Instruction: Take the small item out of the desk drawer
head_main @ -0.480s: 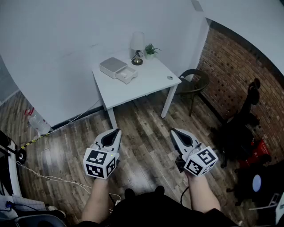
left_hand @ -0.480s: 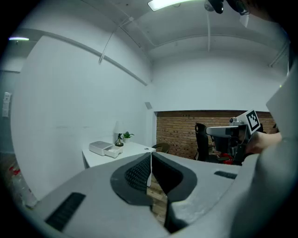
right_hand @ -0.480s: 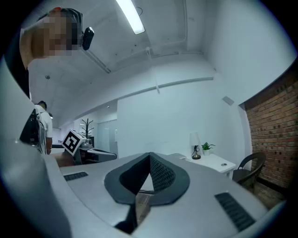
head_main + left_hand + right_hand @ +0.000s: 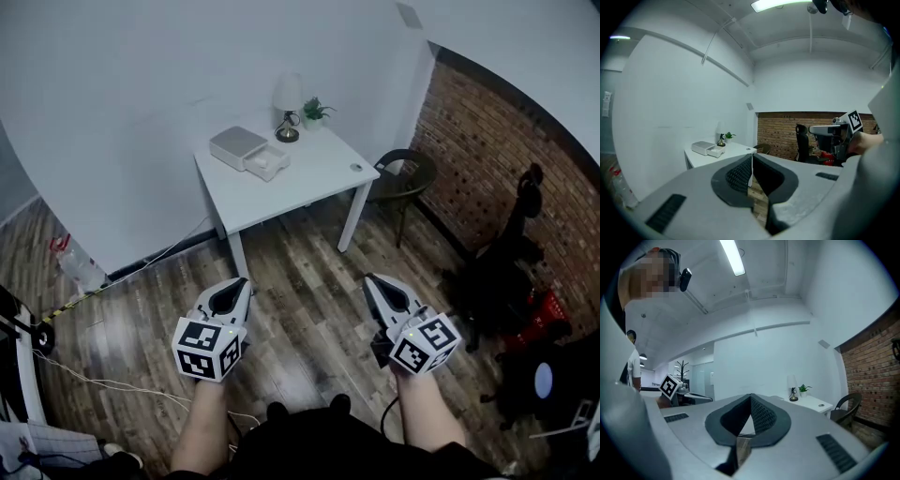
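Drawer [image 4: 266, 165] contents are too small to make out.

Bare wooden floor [image 4: 300, 272] gives free passage up to the white desk [image 4: 319, 173]. A chair [image 4: 405, 178] blocks its right side; lamp [image 4: 286, 96] and plant [image 4: 315, 112] crowd its back edge.

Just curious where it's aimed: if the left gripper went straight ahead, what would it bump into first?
Probably the white table: the left gripper points across wooden floor toward its front edge; depth is unclear.

White desk [image 4: 309, 178], pale grey drawer box [image 4: 239, 145], red brick wall [image 4: 487, 141] — brown wood-plank floor [image 4: 300, 272].
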`<move>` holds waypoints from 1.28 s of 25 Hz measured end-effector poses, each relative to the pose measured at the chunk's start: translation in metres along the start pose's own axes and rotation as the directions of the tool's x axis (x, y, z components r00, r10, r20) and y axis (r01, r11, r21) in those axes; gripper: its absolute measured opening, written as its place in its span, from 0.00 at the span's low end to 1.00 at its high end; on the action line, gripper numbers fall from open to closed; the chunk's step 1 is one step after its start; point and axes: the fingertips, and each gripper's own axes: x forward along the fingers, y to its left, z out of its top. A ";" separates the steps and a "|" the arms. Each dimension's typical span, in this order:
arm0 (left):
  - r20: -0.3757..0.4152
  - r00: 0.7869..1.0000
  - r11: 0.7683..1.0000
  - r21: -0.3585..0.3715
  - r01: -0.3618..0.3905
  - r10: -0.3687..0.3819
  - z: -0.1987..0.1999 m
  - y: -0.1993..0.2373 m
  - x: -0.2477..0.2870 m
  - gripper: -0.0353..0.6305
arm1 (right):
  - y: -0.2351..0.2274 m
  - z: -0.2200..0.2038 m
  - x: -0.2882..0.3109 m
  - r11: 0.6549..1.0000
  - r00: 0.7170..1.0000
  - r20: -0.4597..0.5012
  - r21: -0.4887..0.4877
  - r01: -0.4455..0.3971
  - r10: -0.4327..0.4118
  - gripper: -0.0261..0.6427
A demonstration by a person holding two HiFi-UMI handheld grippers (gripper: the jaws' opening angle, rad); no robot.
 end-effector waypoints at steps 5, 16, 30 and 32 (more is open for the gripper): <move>-0.001 1.000 1.000 0.002 0.012 -0.012 -0.002 0.013 -0.017 0.08 | 0.026 -0.002 0.006 0.999 1.000 0.002 0.027 -0.017 0.017 0.04; -0.029 0.999 0.999 -0.018 0.045 -0.046 -0.020 0.030 -0.018 0.08 | 0.032 -0.058 -0.003 0.990 0.994 -0.091 0.126 0.070 -0.058 0.04; -0.093 0.996 0.999 -0.050 -0.006 0.001 -0.021 0.082 0.074 0.08 | -0.040 -0.081 0.106 0.979 0.991 -0.121 0.199 -0.031 0.056 0.04; -0.101 0.995 0.999 -0.050 -0.011 0.006 -0.018 0.087 0.099 0.08 | -0.064 -0.088 0.120 0.975 0.988 -0.140 0.219 -0.031 0.063 0.04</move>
